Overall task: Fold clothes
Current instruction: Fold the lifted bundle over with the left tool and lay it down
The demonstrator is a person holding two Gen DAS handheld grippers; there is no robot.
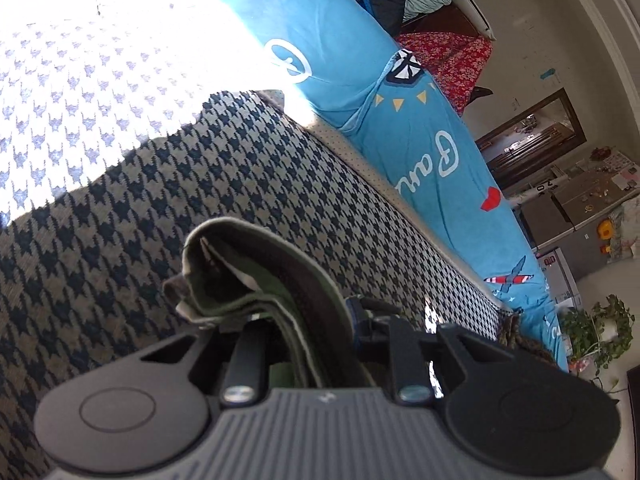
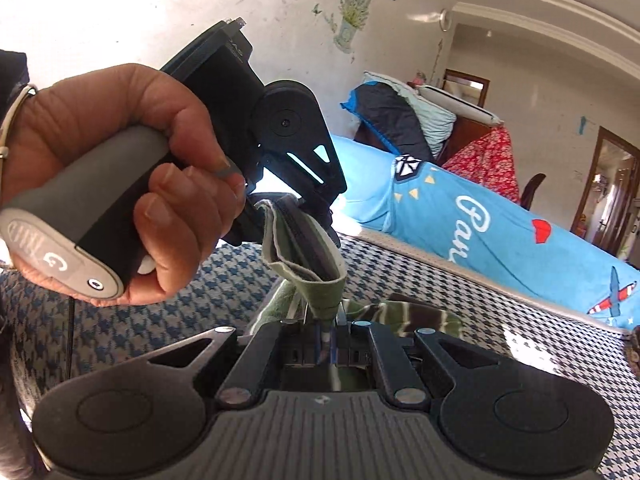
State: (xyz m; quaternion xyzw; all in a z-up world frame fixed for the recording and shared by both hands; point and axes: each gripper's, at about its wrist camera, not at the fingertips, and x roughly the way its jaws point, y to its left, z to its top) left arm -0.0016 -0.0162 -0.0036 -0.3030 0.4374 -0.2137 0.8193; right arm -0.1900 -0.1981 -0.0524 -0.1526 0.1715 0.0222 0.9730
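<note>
An olive-green garment with dark and pale stripes is held up between both grippers over the houndstooth-covered surface [image 1: 260, 184]. My left gripper [image 1: 296, 328] is shut on a folded green edge of the garment [image 1: 256, 264], which bulges out ahead of the fingers. In the right wrist view, my right gripper [image 2: 326, 330] is shut on another part of the garment [image 2: 320, 292], whose striped cloth [image 2: 416, 314] trails to the right on the cover. A person's hand [image 2: 120, 184] grips the left gripper's handle just ahead, and that gripper [image 2: 298, 204] pinches the same cloth.
A blue printed sheet [image 1: 404, 128] covers a bed beyond the houndstooth surface. Dark and red bedding [image 2: 480, 156] is piled at its far end. Cabinets [image 1: 576, 216], a potted plant [image 1: 600, 328] and a doorway [image 2: 612, 192] stand along the walls. Strong sunlight washes out the far left of the cover.
</note>
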